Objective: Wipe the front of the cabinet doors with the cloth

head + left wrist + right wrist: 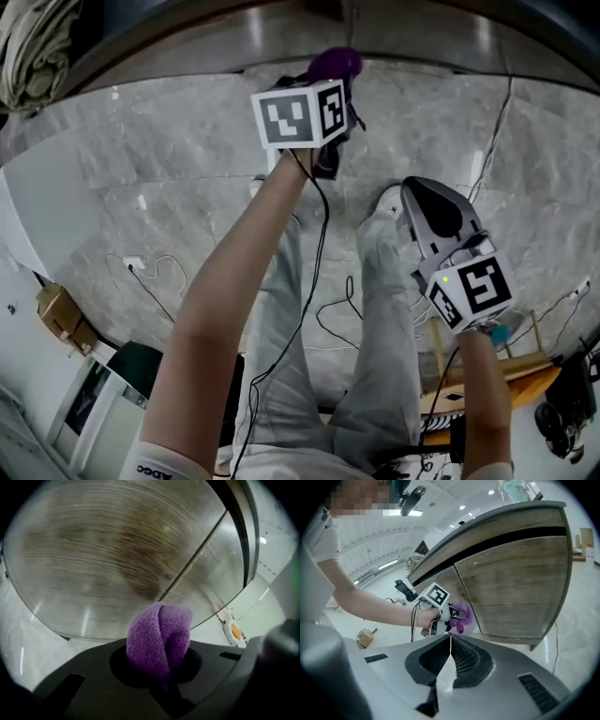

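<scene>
My left gripper is shut on a bunched purple cloth, held out in front of the wooden cabinet doors. In the left gripper view the cloth sticks up from between the jaws, close to a brown wood-grain door, left of the seam between two doors. I cannot tell whether the cloth touches the door. My right gripper hangs lower and to the right, shut and empty. It looks at the left gripper, the cloth and the doors.
Black cables trail over the grey marble floor. A small cardboard box sits at the left, and a wooden frame at the right. A white-and-orange object lies on the floor beside the cabinet. The person's legs stand below.
</scene>
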`<act>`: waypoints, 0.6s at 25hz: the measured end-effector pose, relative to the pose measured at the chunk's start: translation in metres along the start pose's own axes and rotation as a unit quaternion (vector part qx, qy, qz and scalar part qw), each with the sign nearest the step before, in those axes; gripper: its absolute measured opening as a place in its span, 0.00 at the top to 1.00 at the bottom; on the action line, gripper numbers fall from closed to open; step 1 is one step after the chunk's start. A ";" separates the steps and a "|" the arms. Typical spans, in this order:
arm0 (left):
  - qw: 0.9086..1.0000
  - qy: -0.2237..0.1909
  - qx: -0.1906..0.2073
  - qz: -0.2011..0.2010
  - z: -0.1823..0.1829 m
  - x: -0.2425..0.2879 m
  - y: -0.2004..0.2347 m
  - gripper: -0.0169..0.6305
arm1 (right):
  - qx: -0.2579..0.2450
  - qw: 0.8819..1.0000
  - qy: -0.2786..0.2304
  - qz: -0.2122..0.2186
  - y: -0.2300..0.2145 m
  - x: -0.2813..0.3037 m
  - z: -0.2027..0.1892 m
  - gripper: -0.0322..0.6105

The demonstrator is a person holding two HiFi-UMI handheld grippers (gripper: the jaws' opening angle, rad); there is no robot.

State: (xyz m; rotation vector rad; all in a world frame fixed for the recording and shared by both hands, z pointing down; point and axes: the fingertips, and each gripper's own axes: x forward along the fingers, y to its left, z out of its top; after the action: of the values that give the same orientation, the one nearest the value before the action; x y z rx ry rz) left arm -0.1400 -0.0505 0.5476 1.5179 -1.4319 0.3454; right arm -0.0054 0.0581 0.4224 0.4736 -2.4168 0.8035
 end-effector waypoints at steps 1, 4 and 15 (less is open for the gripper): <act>1.000 0.007 0.009 0.001 0.000 0.008 -0.006 0.90 | 0.009 1.000 -0.002 -0.008 -0.008 -0.006 -0.005 0.91; 0.999 0.019 0.037 0.015 0.006 0.020 -0.007 0.90 | 0.043 0.998 -0.014 -0.039 -0.027 -0.017 -0.013 0.91; 0.997 0.028 0.052 0.052 0.023 -0.019 0.106 0.90 | 0.071 0.994 -0.033 -0.073 -0.002 0.040 -0.008 0.91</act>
State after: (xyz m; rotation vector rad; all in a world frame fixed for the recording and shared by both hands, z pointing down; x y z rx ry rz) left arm -0.2466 -0.0381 0.5697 1.5071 -1.4723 0.5290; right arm -0.0327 0.0559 0.4522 0.7340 -2.3630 0.9117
